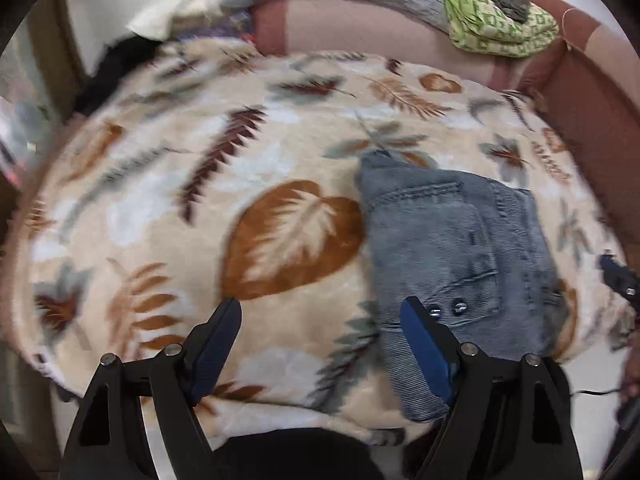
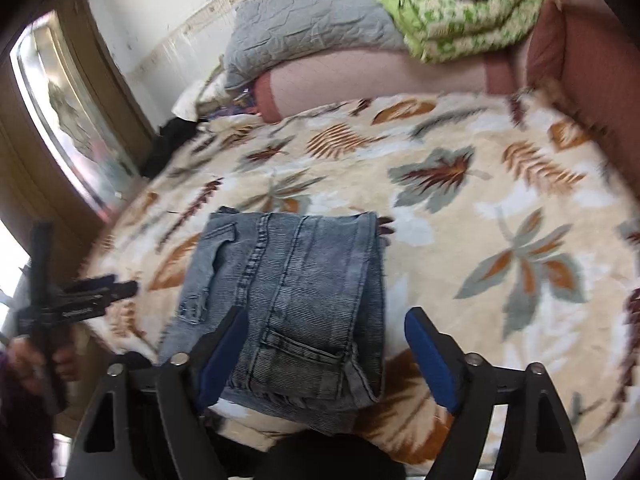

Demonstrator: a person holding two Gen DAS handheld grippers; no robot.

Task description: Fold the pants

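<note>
Both grippers stood wide open and held nothing. Pants point(image 2: 296, 304) lay folded on the leaf blanket point(image 2: 500, 208), long axis running away from me. Right gripper point(image 2: 326, 354) straddled the near edge; left gripper point(image 1: 320, 344) hovered beside their left edge, farther off.

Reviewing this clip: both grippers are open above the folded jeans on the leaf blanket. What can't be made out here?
- Folded jeans: how many layers, and what lies under them, is hidden by the top layer in both views.
- Jeans' near edge: covered by the right gripper and its frame.
- Left gripper: whether its right finger touches the jeans is unclear.
- Leaf blanket: left side blurred.
- Dark thing on the green cloth: too small to tell.
</note>
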